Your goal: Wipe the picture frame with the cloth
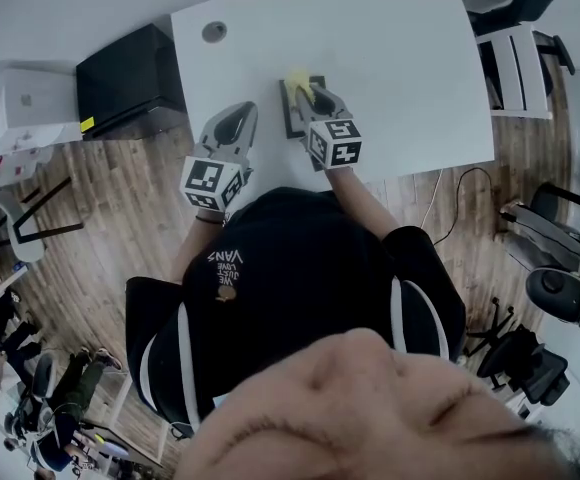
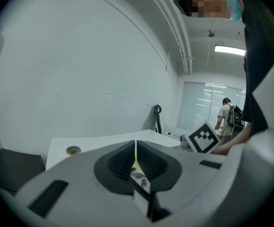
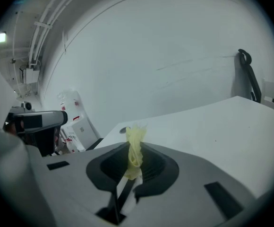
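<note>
The dark picture frame [image 1: 292, 118] lies flat on the white table [image 1: 390, 58], partly hidden under my right gripper [image 1: 311, 95]. That gripper is shut on a yellow cloth [image 1: 297, 81], which rests on the frame's far end. In the right gripper view the cloth [image 3: 135, 144] sticks up in a bunch from between the shut jaws of the right gripper [image 3: 134, 156]. My left gripper [image 1: 239, 116] hovers over the table's near left part, just left of the frame and apart from it. In its own view the left gripper [image 2: 135, 149] shows its jaws pressed together with nothing between them.
A round cable grommet [image 1: 214, 32] sits at the table's far left corner. A black cabinet [image 1: 130, 73] stands left of the table, a white drawer unit [image 1: 516, 68] and office chairs [image 1: 560, 288] to the right. A person with a backpack [image 2: 226, 115] stands far off.
</note>
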